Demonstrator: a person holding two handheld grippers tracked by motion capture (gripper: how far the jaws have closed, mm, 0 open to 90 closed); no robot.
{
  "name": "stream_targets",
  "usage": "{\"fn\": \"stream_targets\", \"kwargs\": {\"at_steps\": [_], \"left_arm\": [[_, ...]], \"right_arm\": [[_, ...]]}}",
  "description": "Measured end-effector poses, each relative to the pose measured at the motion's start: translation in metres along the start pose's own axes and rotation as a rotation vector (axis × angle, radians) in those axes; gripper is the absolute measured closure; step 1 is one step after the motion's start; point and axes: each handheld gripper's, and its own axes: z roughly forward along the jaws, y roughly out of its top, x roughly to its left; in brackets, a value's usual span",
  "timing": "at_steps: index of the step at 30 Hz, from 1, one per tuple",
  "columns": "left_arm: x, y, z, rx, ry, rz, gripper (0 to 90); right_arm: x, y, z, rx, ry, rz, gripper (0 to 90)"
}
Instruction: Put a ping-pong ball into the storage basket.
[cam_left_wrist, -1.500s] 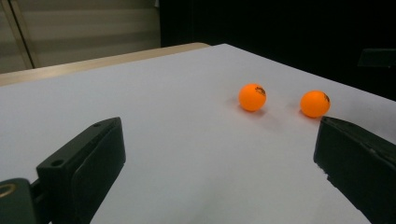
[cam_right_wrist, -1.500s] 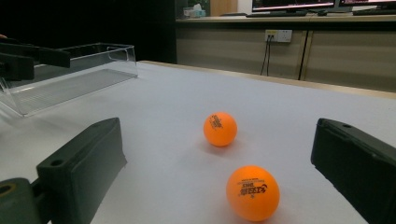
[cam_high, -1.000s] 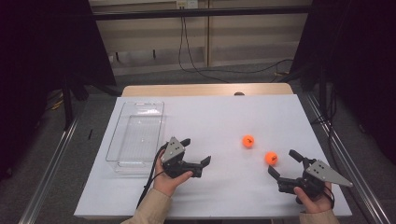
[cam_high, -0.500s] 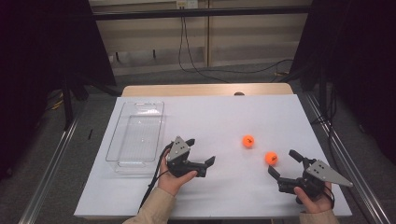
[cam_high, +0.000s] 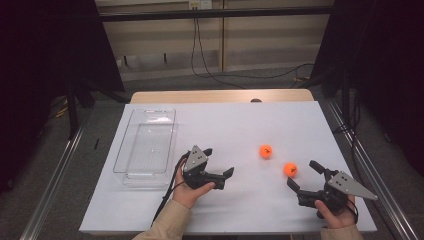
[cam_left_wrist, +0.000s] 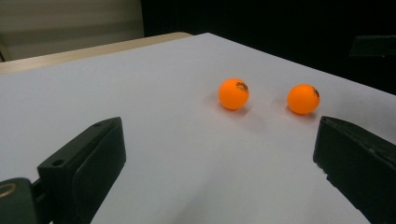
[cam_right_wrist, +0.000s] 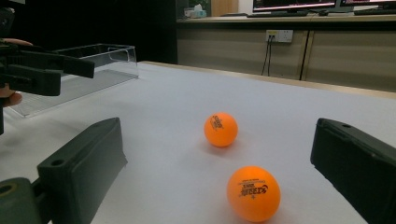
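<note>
Two orange balls carried black printed marks; the desk was white, the tongs black, the tray clear.

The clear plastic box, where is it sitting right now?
In the high view the clear plastic box sits on the table's left side, just left of the left gripper, away from both orange balls.

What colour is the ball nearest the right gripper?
Orange, with dark printed lettering; the ball shows best in the right gripper view.

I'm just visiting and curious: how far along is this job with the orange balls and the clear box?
Nothing looks done: the clear box is empty. Both orange balls lie on the table. The right gripper, jaws open, is nearest one; the left gripper is open too. Grasping remains.
</note>
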Motion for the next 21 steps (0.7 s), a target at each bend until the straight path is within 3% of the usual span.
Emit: {"fn": "stream_targets", "kwargs": {"at_steps": [21], "left_arm": [[-0.006, 0.003, 0.012, 0.018, -0.022, 0.011, 2.5]], "right_arm": [[0.0, 0.0, 0.0, -0.002, 0.004, 0.0, 2.6]]}}
